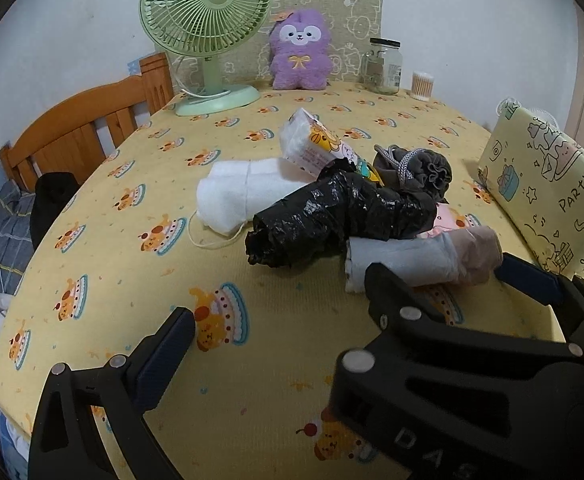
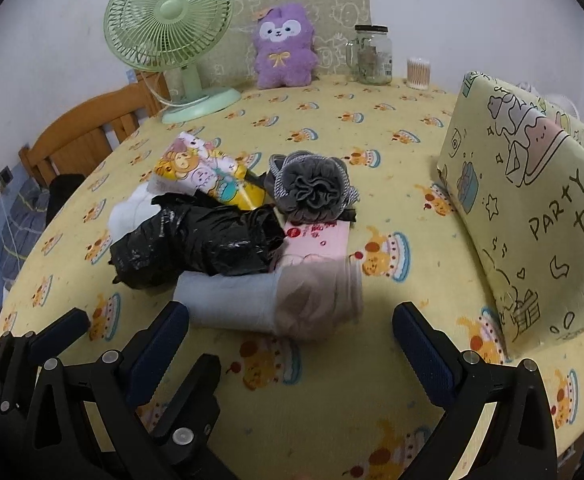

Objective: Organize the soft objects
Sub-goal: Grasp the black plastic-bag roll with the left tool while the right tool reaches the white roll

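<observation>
A pile of soft things lies mid-table: a black plastic bag roll (image 1: 331,216) (image 2: 196,240), a rolled pale blue and beige cloth (image 1: 419,258) (image 2: 276,300), a white folded cloth (image 1: 244,196) (image 2: 132,208), a printed tissue pack (image 1: 319,144) (image 2: 208,172), a grey bath pouf (image 1: 419,168) (image 2: 311,188) and a pink pack (image 2: 319,236). My left gripper (image 1: 272,308) is open, left of and just before the rolled cloth. My right gripper (image 2: 292,332) is open, its fingers on either side of the near end of the rolled cloth.
A yellow fabric box marked "Party time" (image 1: 547,200) (image 2: 531,208) stands at the right. A green fan (image 1: 208,32) (image 2: 172,36), a purple plush (image 1: 299,52) (image 2: 284,48), a glass jar (image 1: 383,66) (image 2: 371,56) and cotton swabs (image 1: 421,86) (image 2: 419,73) stand at the back. A wooden bed frame (image 1: 84,124) is left.
</observation>
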Demonstrator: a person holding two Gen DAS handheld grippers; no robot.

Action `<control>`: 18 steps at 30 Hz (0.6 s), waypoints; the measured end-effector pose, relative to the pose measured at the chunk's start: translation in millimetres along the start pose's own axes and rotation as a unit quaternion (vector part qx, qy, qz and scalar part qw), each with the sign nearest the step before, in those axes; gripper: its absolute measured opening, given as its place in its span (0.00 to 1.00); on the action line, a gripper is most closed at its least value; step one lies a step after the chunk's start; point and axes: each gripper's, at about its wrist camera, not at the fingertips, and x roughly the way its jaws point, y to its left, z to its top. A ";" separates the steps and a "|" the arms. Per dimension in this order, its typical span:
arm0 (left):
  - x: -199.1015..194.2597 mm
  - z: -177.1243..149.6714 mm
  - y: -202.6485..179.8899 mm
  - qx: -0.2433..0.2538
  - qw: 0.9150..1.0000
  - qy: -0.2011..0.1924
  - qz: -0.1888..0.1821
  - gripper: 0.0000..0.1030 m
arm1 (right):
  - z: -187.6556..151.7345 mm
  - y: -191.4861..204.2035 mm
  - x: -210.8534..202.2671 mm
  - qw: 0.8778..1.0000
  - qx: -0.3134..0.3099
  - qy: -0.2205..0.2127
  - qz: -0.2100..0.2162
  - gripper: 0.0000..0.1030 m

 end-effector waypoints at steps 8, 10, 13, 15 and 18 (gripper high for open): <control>1.4 1.2 2.2 -0.002 1.000 0.005 -0.007 0.99 | 2.1 0.3 2.5 1.000 -0.001 0.002 -0.006 1.00; 2.1 1.8 3.1 -0.005 1.000 0.005 -0.006 1.00 | 2.5 0.2 3.0 1.000 0.000 0.002 -0.006 1.00; 3.2 2.8 3.5 -0.006 1.000 0.007 -0.005 1.00 | 4.2 0.3 4.8 1.000 0.005 0.001 -0.009 1.00; 4.3 3.7 4.4 -0.007 1.000 0.008 -0.005 1.00 | 4.2 0.9 5.0 1.000 0.008 0.001 -0.011 1.00; 5.8 5.0 5.0 -0.009 1.000 0.005 -0.007 0.99 | 7.2 2.4 8.0 1.000 0.002 0.008 -0.013 1.00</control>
